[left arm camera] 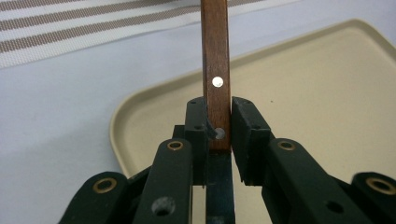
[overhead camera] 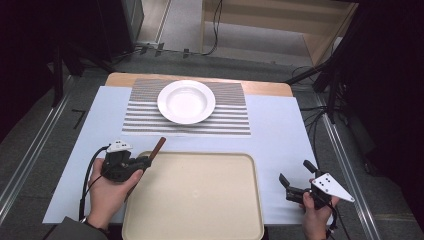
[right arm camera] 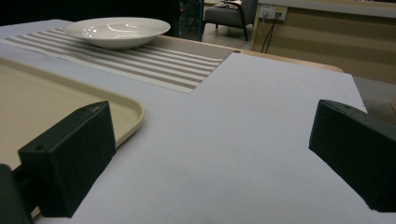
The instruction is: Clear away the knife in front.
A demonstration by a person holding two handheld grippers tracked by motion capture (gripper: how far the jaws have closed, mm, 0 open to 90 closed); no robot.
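Light blue table cover (overhead camera: pixel 280 135) spread across the table, with everything on it. Near the person's edge, a large beige tray (overhead camera: pixel 200 200), bare inside. Beyond it, a striped placemat (overhead camera: pixel 145 117) bearing a white bowl (overhead camera: pixel 186 101), well apart from both grippers.

At the tray's near-left corner, left gripper (overhead camera: pixel 145 161) held in the left hand (overhead camera: pixel 107 192), pointing up and to the right, cable looping down past the wrist. Pinched between its jaws, a brown wooden handle (overhead camera: pixel 158 146), slanting away from the tips toward the placemat and hanging over the blue cover just past the tray's rim. In the left gripper view, the same wooden handle (left arm camera: pixel 215 70) rising straight up the middle, two silver rivets on its face, its lower end seated between the two black pads (left arm camera: pixel 243 126), which press on its sides; tray corner (left arm camera: pixel 140 121) beneath.

Off the tray's right side, right gripper (overhead camera: pixel 295 177) in the right hand (overhead camera: pixel 316 212), low over the blue cover. Jaws spread wide, nothing between them but bare cover (right arm camera: pixel 233 140); tray edge (right arm camera: pixel 133 109) just beside the left jaw.
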